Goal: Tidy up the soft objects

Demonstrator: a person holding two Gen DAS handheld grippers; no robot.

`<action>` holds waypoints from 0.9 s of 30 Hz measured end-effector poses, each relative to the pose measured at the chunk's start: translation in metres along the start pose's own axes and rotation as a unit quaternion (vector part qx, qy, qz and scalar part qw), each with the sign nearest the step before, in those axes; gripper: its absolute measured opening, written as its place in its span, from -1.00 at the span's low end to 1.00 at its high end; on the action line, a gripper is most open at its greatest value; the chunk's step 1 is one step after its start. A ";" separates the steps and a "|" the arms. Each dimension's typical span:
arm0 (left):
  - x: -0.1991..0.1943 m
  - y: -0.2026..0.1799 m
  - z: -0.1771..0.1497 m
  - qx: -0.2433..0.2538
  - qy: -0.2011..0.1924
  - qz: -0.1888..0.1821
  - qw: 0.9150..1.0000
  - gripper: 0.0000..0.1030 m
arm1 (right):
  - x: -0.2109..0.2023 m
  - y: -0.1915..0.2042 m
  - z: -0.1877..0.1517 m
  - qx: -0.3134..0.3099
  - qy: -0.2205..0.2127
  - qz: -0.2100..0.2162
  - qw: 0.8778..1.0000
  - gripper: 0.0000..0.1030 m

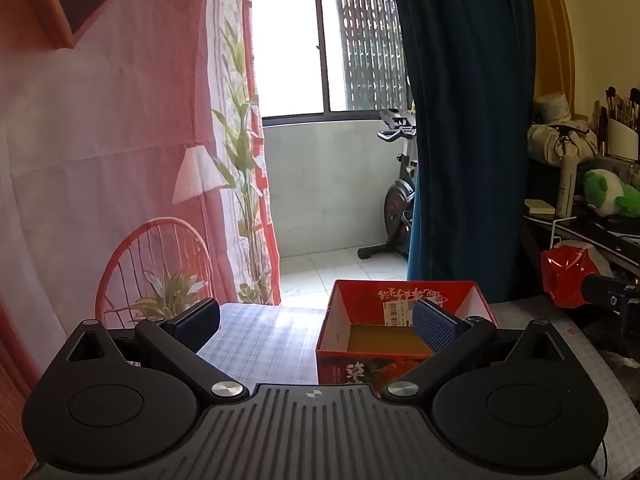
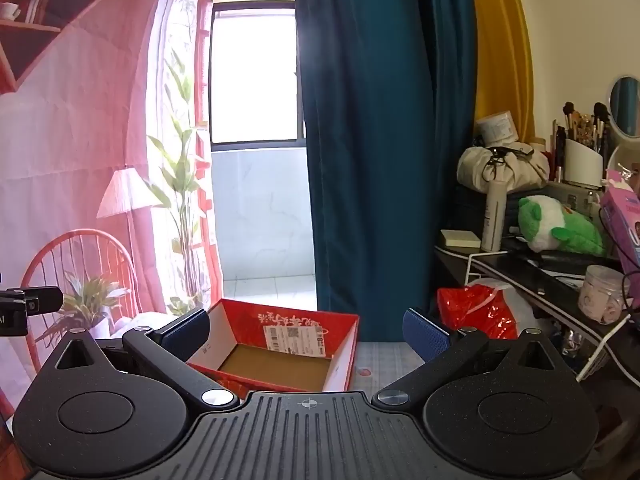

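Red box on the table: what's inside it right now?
The red box holds nothing visible: bare brown floor, a shipping label on its far inner wall. Its near corners are hidden behind the gripper fingers.

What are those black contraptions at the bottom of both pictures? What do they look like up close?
They are two matching handheld grippers. The left gripper and right gripper each have a ribbed dark-grey body, two round black discs, silver pivot bolts, and black angled arms. The fingers end in blue dimpled pads. No hands or sleeves show.
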State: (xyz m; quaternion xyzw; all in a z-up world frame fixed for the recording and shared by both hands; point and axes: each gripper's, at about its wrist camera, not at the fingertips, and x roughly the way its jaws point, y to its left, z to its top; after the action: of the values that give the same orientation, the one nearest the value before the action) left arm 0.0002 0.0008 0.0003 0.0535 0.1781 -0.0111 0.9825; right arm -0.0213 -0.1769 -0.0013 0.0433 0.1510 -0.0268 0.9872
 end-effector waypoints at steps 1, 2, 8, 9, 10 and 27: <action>0.000 0.001 0.000 0.000 0.000 -0.001 1.000 1.00 | -0.001 0.000 0.001 0.001 0.000 0.000 1.000 0.99; 0.000 0.002 0.000 -0.001 -0.001 -0.002 1.000 1.00 | -0.002 -0.001 0.001 0.003 -0.001 -0.001 1.000 0.99; -0.001 0.005 -0.005 0.002 -0.006 -0.004 1.000 1.00 | 0.001 0.001 0.000 -0.001 0.005 0.000 1.000 0.99; -0.003 0.004 -0.003 0.005 -0.004 -0.004 1.000 1.00 | 0.001 0.000 -0.001 -0.001 0.005 0.001 1.000 0.99; -0.002 0.001 -0.001 0.010 -0.004 -0.003 1.000 1.00 | 0.001 0.001 -0.001 0.000 0.004 0.000 1.000 0.99; 0.000 0.001 -0.002 0.007 0.000 0.000 1.000 1.00 | 0.003 -0.004 -0.002 0.012 0.011 -0.003 1.000 0.99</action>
State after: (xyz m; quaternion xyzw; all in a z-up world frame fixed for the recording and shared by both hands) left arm -0.0003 0.0024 -0.0017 0.0607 0.1776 -0.0127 0.9822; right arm -0.0195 -0.1811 -0.0040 0.0545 0.1616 -0.0312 0.9849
